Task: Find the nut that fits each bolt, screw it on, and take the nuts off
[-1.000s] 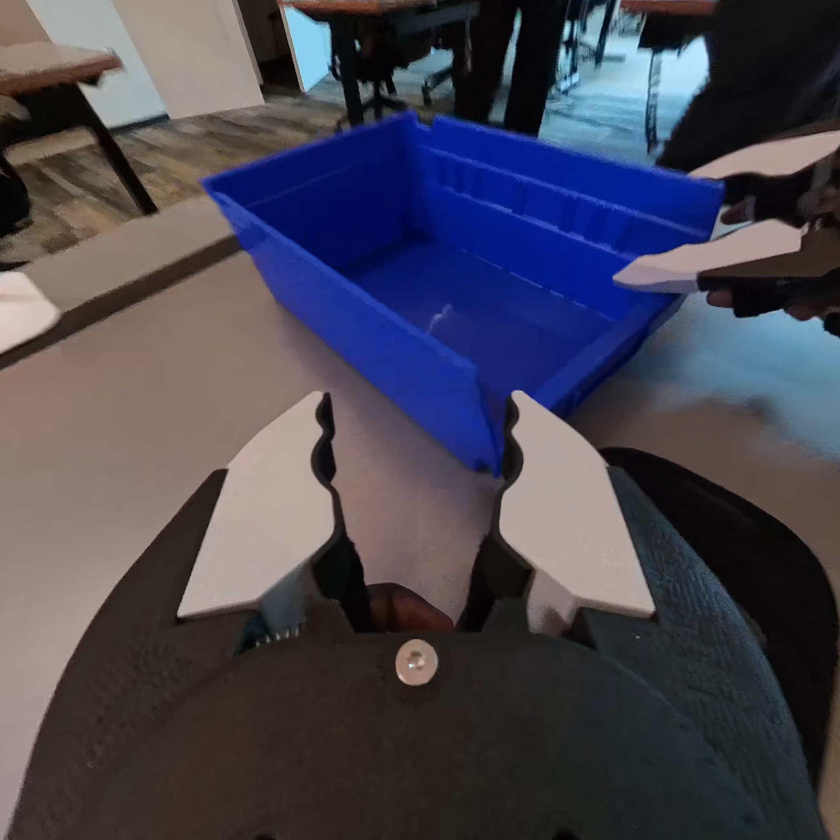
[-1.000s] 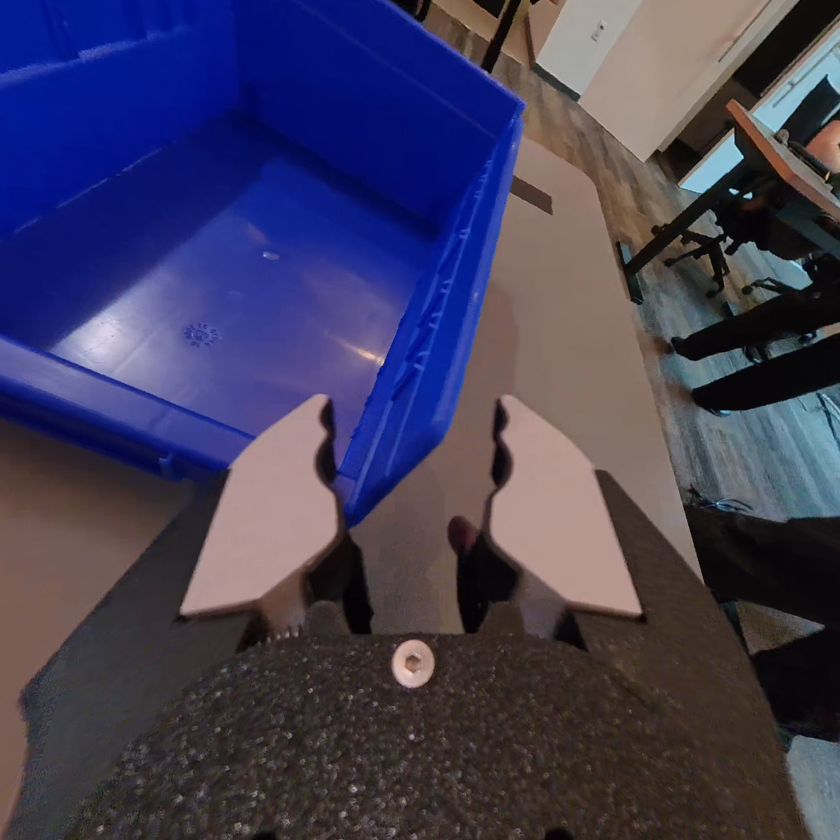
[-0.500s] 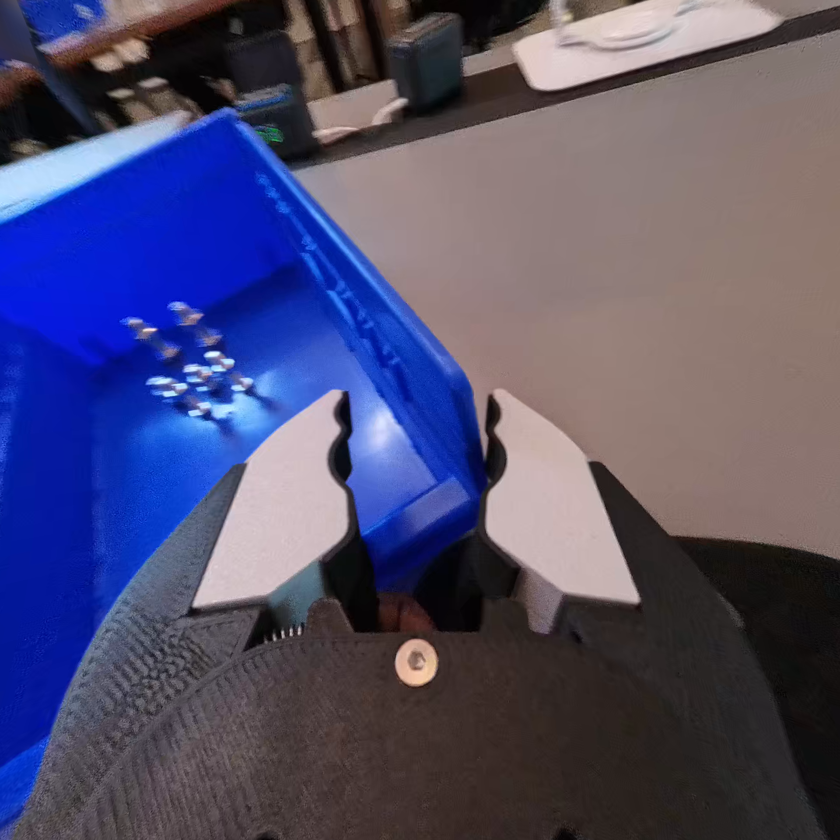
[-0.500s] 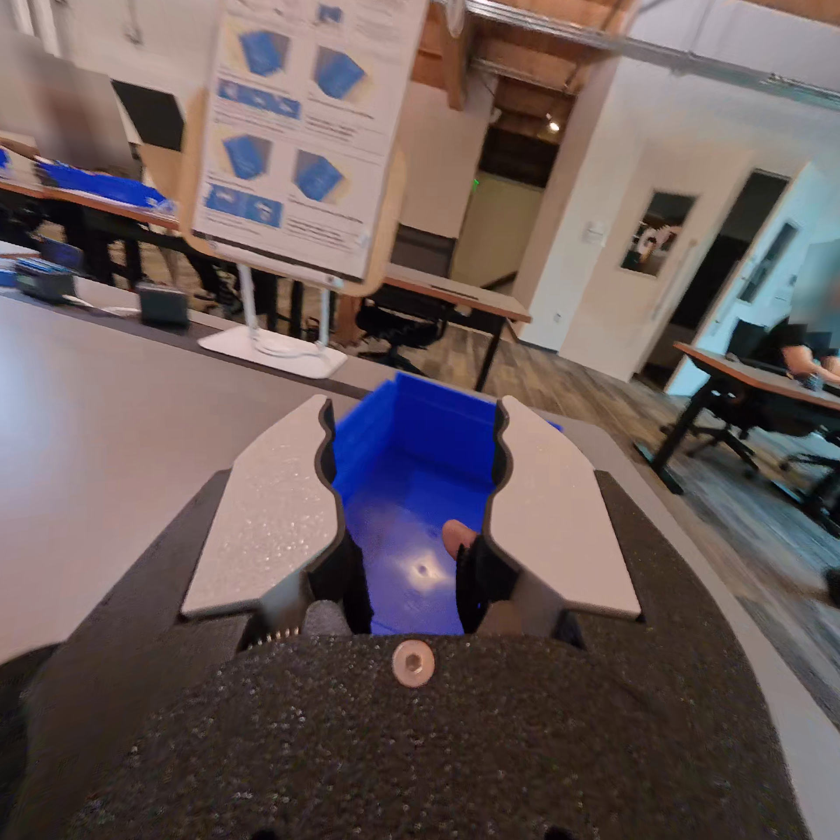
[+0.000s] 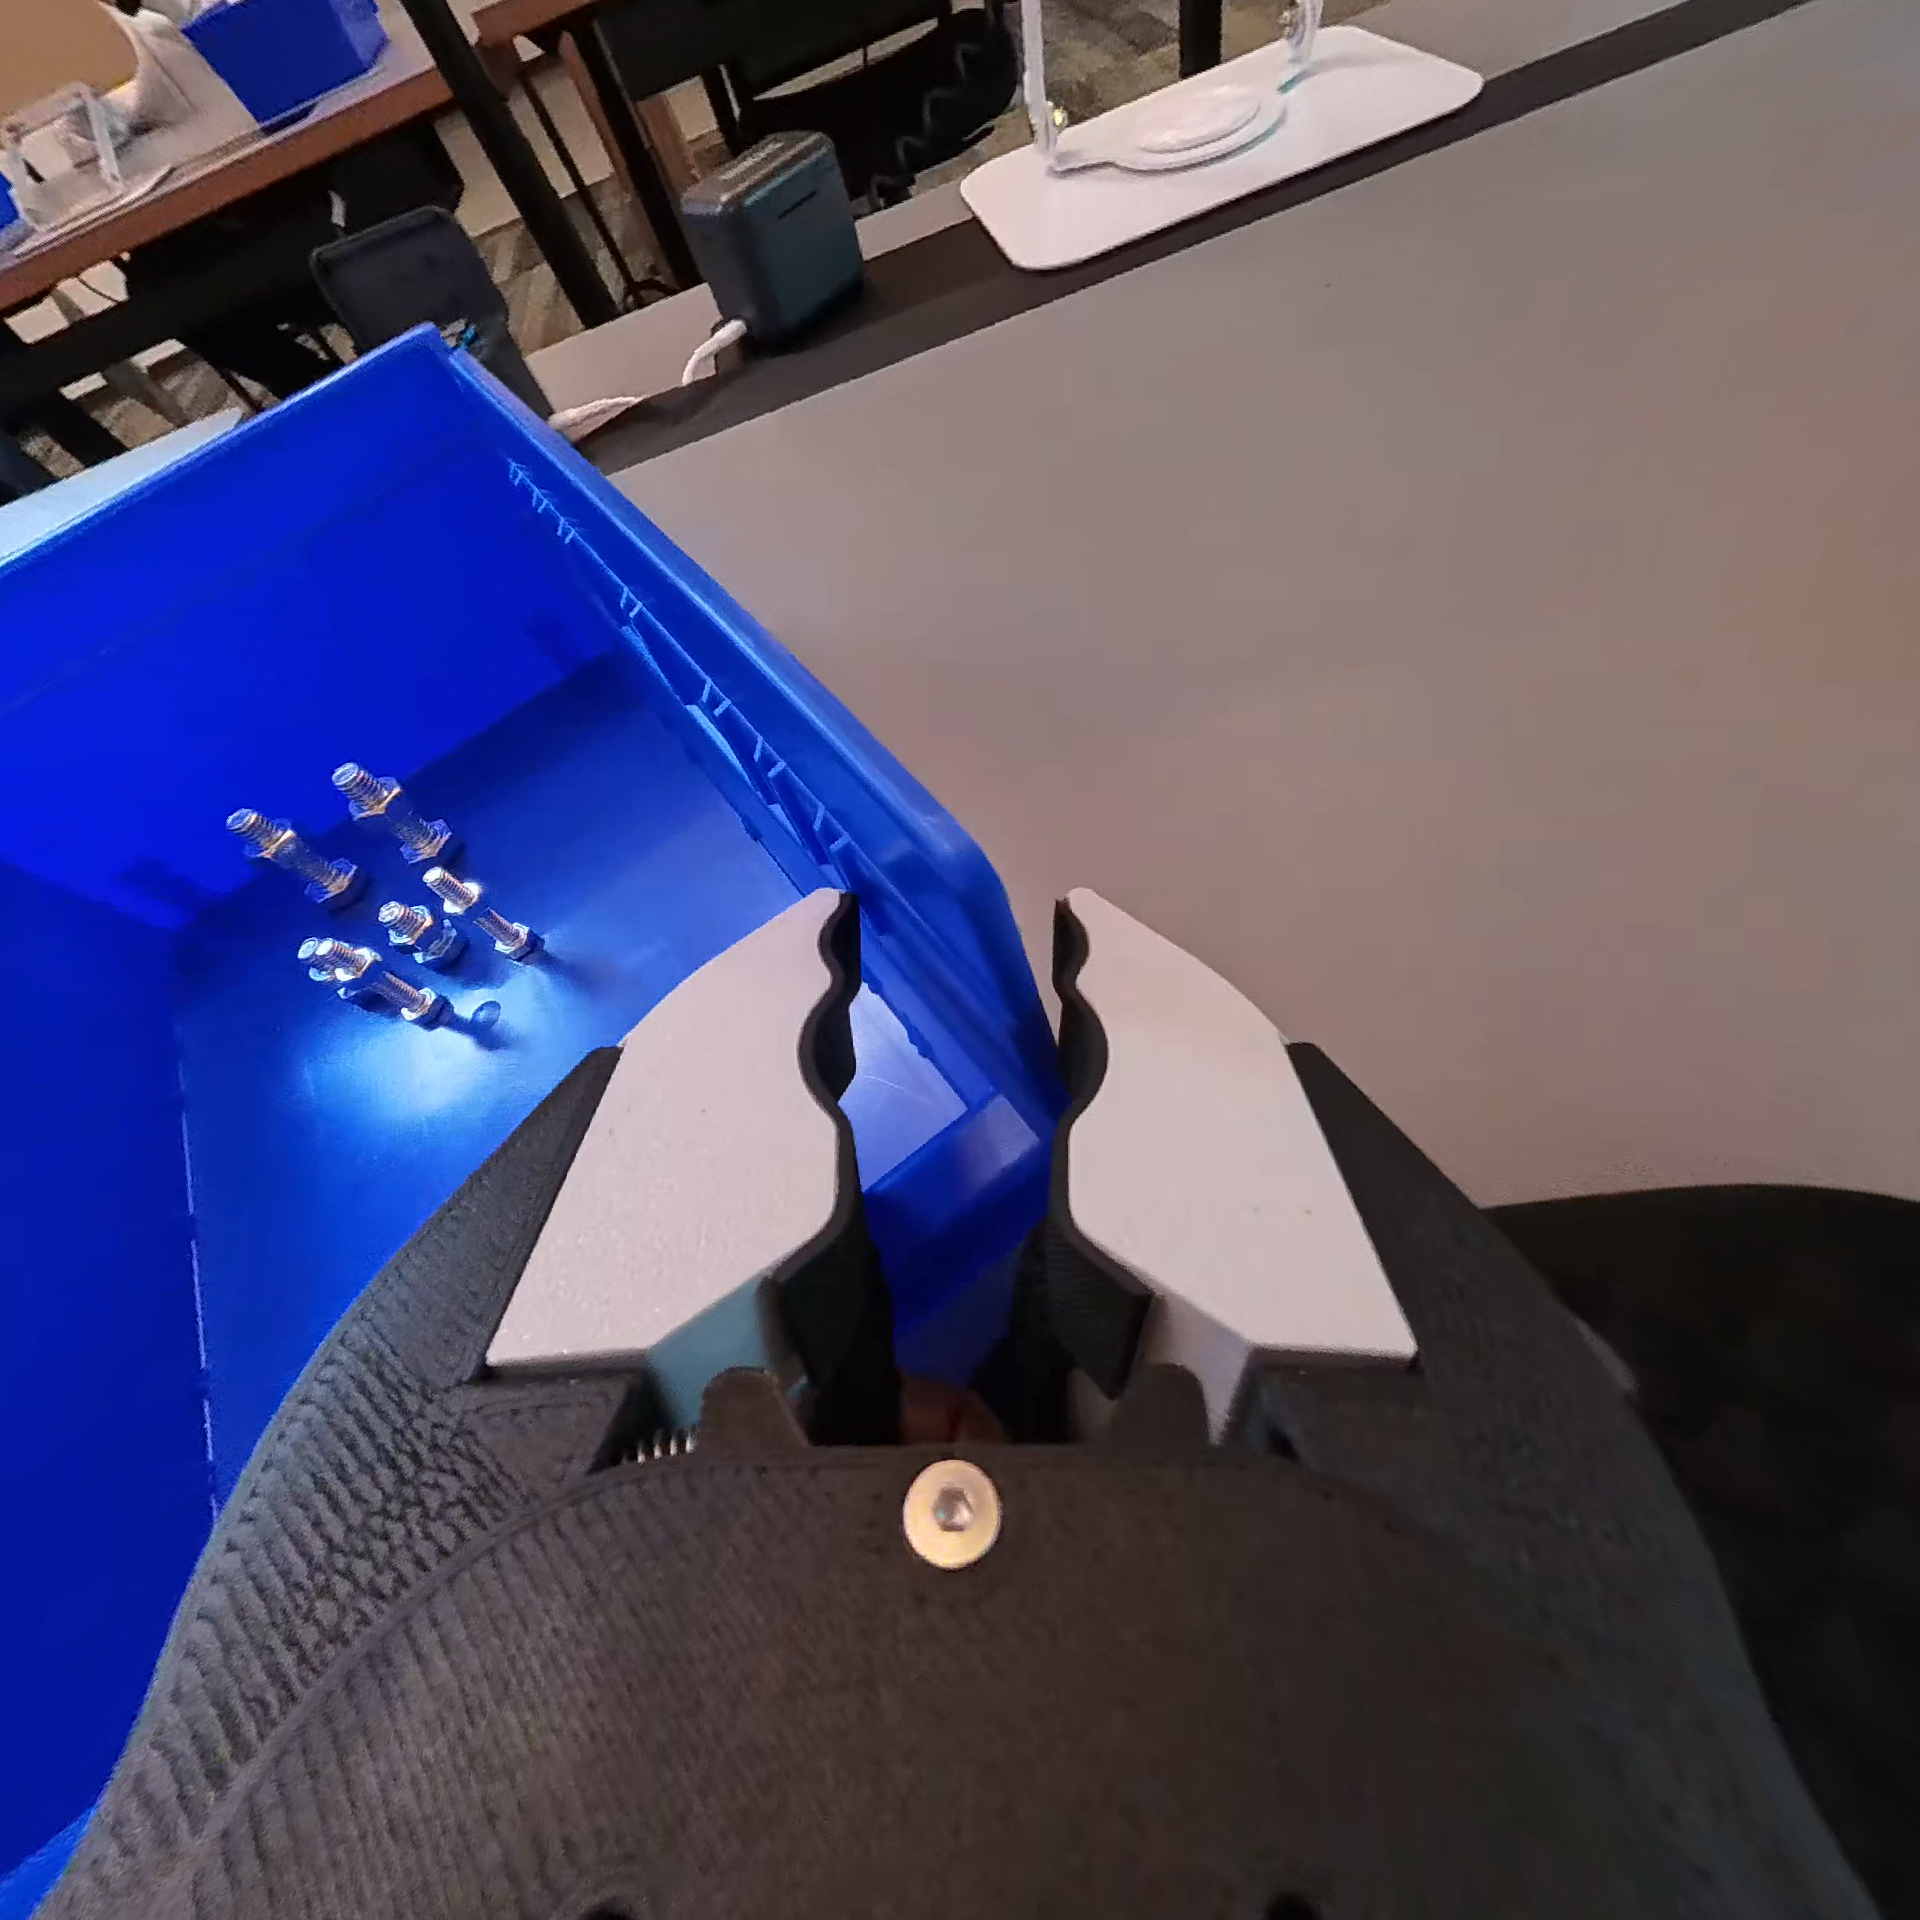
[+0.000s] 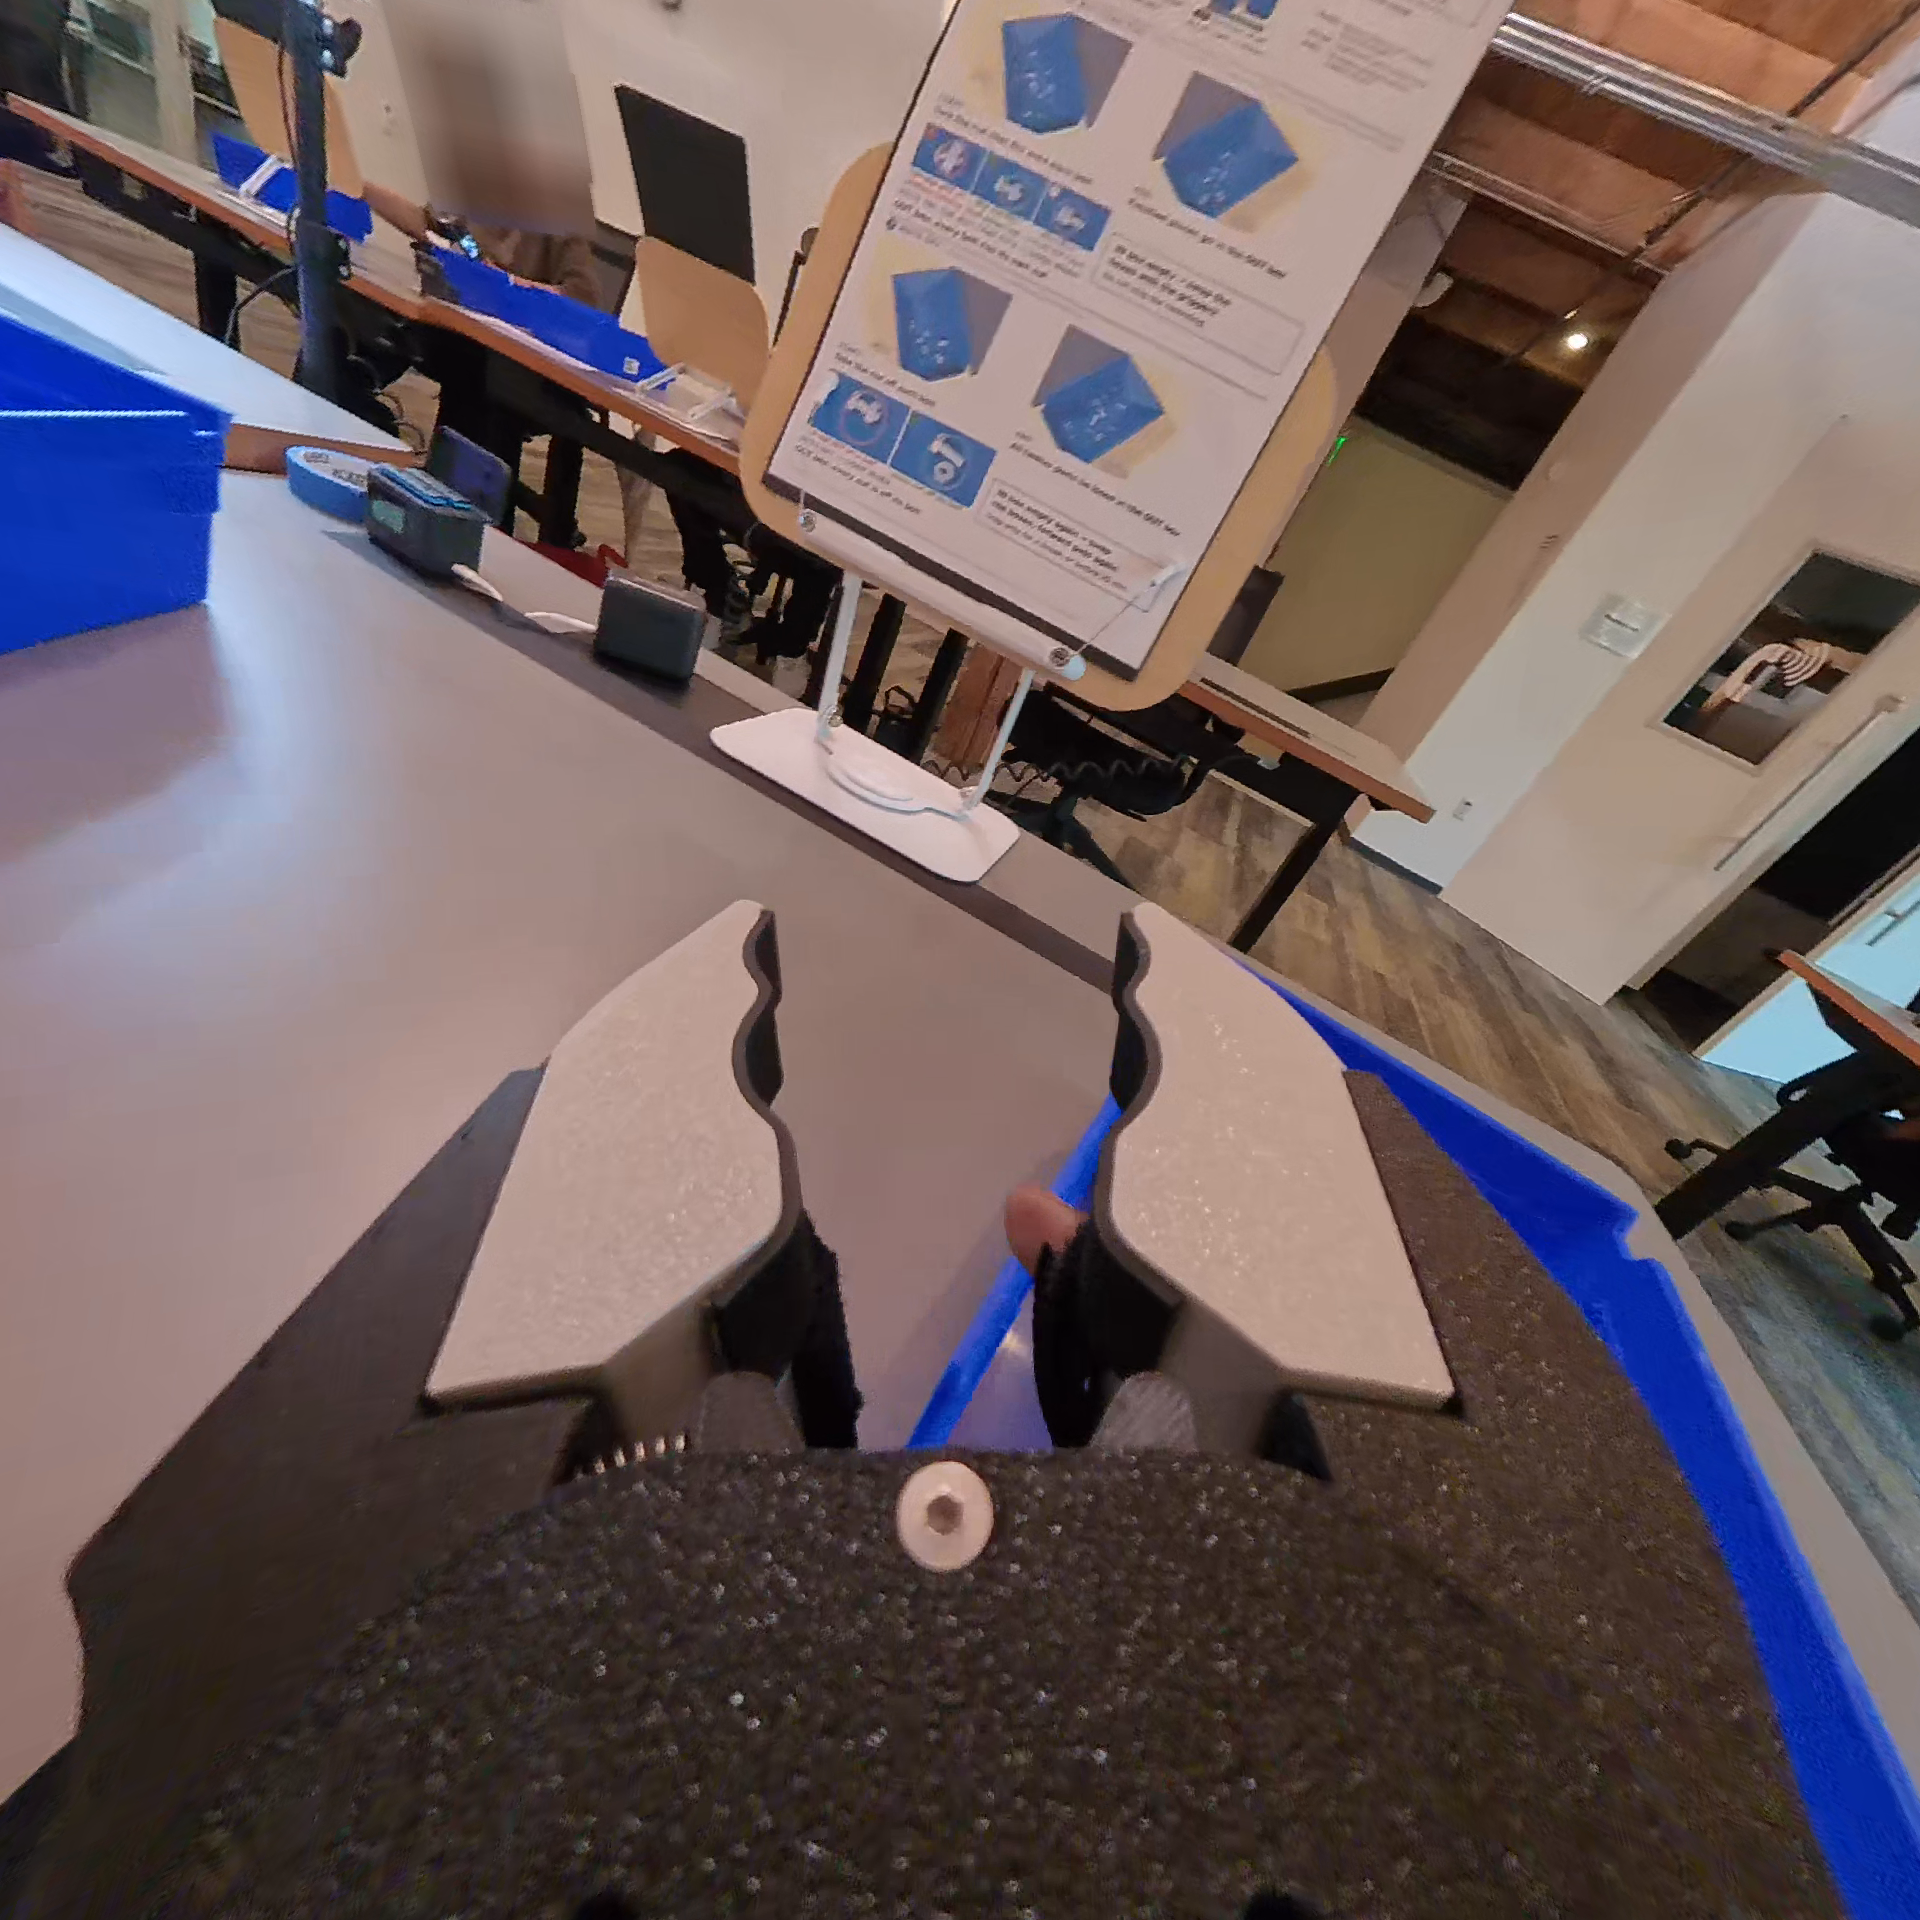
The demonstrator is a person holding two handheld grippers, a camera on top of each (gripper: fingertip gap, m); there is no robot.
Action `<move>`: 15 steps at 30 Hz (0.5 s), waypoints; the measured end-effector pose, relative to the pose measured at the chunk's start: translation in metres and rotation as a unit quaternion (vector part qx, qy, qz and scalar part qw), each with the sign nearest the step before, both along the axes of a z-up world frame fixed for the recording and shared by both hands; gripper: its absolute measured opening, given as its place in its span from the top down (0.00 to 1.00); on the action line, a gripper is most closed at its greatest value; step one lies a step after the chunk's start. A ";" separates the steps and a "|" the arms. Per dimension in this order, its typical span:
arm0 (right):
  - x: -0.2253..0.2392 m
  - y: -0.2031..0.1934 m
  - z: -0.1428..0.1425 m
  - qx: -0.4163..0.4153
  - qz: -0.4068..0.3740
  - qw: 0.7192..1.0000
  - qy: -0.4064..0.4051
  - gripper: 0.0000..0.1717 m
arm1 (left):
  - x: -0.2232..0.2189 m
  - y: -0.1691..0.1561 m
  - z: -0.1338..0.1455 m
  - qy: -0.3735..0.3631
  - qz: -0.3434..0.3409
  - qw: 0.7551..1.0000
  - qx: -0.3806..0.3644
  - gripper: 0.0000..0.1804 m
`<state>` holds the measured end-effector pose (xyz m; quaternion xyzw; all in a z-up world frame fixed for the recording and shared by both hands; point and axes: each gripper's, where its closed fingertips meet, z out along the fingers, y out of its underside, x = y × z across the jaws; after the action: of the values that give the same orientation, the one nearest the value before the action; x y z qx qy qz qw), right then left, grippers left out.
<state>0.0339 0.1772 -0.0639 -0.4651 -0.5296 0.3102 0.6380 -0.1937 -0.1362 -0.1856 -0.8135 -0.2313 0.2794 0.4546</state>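
A blue bin (image 5: 665,582) lies at the left of the left wrist view, with several silver bolts (image 5: 395,904) carrying nuts on its floor. My left gripper (image 5: 956,904) straddles the bin's right wall near the front corner. Its jaws are narrow but open, and a sliver of table shows between the wall and the right fingertip (image 5: 1101,935). My right gripper (image 6: 945,920) is open and empty above the grey table (image 6: 416,883), over the left wall of a second blue bin (image 6: 1558,1299). The bolt bin's side also shows at the far left of the right wrist view (image 6: 104,520).
A sign board on a white stand (image 6: 873,790) stands at the table's far edge; its base also shows in the left wrist view (image 5: 1226,135). Small dark boxes (image 6: 644,629) and a roll of blue tape (image 6: 322,478) lie along that edge. A black chair (image 5: 1714,1351) is at the right. About 40 cm separates my left fingertips from my right.
My left gripper swung from the empty bin to the bin with bolts, and its jaws narrowed around the wall. My right gripper rose from the empty bin and now looks across the table.
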 end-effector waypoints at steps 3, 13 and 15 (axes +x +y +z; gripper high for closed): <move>-0.006 -0.003 -0.008 -0.003 0.008 1.000 -0.008 0.64 | 0.000 0.009 0.000 -0.001 -0.019 1.000 -0.005 0.80; -0.018 -0.012 -0.026 -0.024 0.033 0.999 -0.025 0.65 | 0.012 0.039 0.000 -0.036 -0.079 0.996 -0.005 0.79; -0.019 -0.015 -0.026 -0.032 0.040 0.999 -0.018 0.65 | 0.021 0.044 0.010 -0.080 -0.109 0.990 0.032 0.70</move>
<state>0.0146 0.1620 -0.0899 -0.4691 -0.5492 0.3440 0.6000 -0.1727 -0.0925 -0.1756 -0.8386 -0.1858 0.1545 0.4882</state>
